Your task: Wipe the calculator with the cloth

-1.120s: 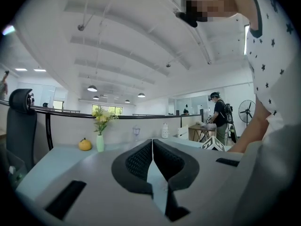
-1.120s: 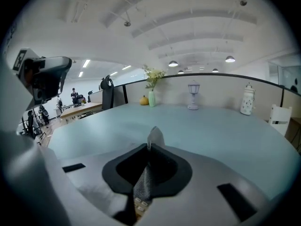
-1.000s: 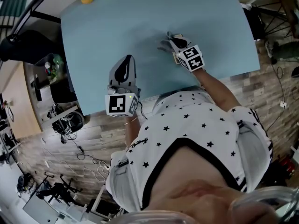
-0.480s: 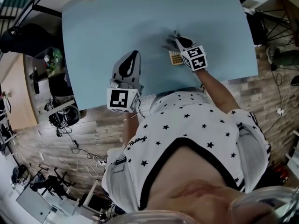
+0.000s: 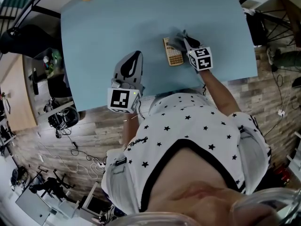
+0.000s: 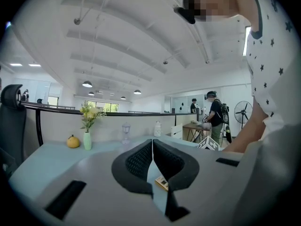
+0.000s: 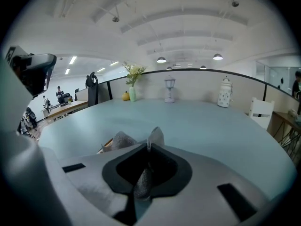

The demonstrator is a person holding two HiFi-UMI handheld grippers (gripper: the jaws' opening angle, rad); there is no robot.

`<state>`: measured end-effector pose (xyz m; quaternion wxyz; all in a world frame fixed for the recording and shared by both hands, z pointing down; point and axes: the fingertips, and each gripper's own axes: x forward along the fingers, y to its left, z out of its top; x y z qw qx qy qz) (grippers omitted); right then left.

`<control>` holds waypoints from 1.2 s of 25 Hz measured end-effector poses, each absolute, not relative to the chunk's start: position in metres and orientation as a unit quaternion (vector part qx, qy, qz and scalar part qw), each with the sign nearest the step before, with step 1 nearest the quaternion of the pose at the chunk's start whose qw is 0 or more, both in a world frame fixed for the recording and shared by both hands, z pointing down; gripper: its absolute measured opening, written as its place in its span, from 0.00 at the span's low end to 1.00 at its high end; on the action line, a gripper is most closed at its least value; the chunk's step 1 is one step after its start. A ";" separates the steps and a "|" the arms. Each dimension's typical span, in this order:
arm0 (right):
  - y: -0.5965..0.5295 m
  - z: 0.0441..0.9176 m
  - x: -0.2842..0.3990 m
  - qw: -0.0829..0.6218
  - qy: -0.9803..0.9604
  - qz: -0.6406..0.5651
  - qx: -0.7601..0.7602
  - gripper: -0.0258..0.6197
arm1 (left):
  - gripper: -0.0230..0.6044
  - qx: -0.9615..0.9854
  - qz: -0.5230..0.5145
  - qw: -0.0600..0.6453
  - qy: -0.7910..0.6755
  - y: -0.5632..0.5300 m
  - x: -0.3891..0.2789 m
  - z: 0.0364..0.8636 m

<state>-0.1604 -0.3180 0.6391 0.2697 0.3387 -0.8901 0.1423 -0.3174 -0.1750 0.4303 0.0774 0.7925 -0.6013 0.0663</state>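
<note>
Right gripper (image 5: 185, 38) clamped on cloth (image 5: 175, 42) at far end of calculator (image 5: 172, 52), calculator near front edge of worktop (image 5: 117, 22), left gripper (image 5: 134, 55) closed, empty, left of calculator, wide worktop stretch beyond calculator.

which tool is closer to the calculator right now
Right. The right tool, shut on the cloth, is just to the right of the calculator; the left tool sits farther off to its left, nearer the person.
</note>
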 end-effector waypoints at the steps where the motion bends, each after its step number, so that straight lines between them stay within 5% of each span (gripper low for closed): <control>1: -0.319 0.640 -0.157 0.270 -0.888 0.144 0.343 0.07 | 0.09 0.793 0.067 0.077 -0.601 -0.175 -0.317 0.430; 21: -0.291 0.565 -0.198 0.157 -0.923 0.167 0.310 0.07 | 0.09 0.810 0.062 0.072 -0.579 -0.178 -0.309 0.428; 30: -0.245 0.587 -0.237 0.200 -0.937 0.163 0.234 0.07 | 0.09 0.801 0.056 0.073 -0.592 -0.172 -0.317 0.427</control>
